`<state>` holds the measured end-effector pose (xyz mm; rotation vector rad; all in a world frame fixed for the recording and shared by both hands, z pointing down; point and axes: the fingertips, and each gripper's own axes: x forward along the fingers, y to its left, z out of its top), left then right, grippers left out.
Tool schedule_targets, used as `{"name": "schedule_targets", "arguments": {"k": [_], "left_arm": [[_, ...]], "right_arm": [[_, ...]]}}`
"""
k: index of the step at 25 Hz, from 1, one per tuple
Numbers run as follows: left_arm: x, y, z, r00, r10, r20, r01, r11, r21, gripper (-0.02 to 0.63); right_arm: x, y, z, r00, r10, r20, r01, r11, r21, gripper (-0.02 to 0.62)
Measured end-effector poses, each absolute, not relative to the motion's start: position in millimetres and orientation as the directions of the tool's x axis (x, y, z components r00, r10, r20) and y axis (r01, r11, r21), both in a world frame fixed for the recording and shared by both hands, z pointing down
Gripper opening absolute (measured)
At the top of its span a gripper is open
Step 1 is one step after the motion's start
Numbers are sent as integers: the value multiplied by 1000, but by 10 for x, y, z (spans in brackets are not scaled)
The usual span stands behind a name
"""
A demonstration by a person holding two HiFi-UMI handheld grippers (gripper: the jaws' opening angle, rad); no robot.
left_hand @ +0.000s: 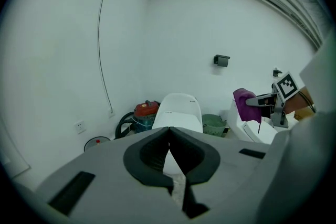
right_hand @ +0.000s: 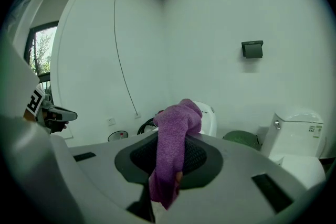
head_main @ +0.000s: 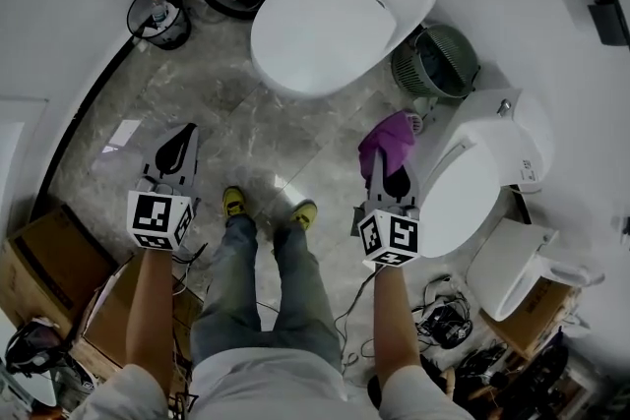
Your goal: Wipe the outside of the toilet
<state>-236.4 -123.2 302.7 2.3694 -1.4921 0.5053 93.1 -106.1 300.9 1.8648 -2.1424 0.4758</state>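
Both forearms reach forward, well apart. The right gripper (head_main: pixel 384 168) clamps a purple cloth (head_main: pixel 388 137) just beside the white toilet (head_main: pixel 478 187) on its right. The left gripper (head_main: pixel 180 146), jaws together and empty, hangs over the marble floor (head_main: pixel 246 108).

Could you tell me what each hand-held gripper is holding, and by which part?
The right hand-held gripper clamps the purple cloth around its middle; the left hand-held gripper is shut on nothing.

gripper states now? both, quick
Left gripper: shut, jaw tips together, nothing between them.
Right gripper: shut on the purple cloth, which hangs over its jaws.
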Motion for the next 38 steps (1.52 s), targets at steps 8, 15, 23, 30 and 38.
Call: {"name": "schedule_targets", "arguments": {"k": [8, 15, 23, 30, 38], "left_arm": [[-2108, -1314, 3555, 364, -810, 459, -917, -399, 22, 17], [-1959, -1379, 4033, 346, -814, 466, -923, -384, 14, 17], [-1906, -1512, 4668, 333, -825, 456, -927, -375, -2, 17], [-2008, -1610, 5180, 322, -837, 442, -928, -371, -27, 17], [-2218, -1641, 5721, 297, -859, 418, -938, -345, -43, 17]], "right_arm": [[1282, -1167, 3754, -149, -886, 438, -989, 132, -69, 86], [1493, -1337, 4255, -166, -889, 427, -985, 130, -112, 86], [1662, -1525, 4941, -158, -894, 419, -986, 123, -109, 86], [1678, -1605, 5483, -151, -904, 400, -987, 116, -110, 86], [1496, -1651, 6016, -184, -907, 379, -983, 160, -94, 86]]}}
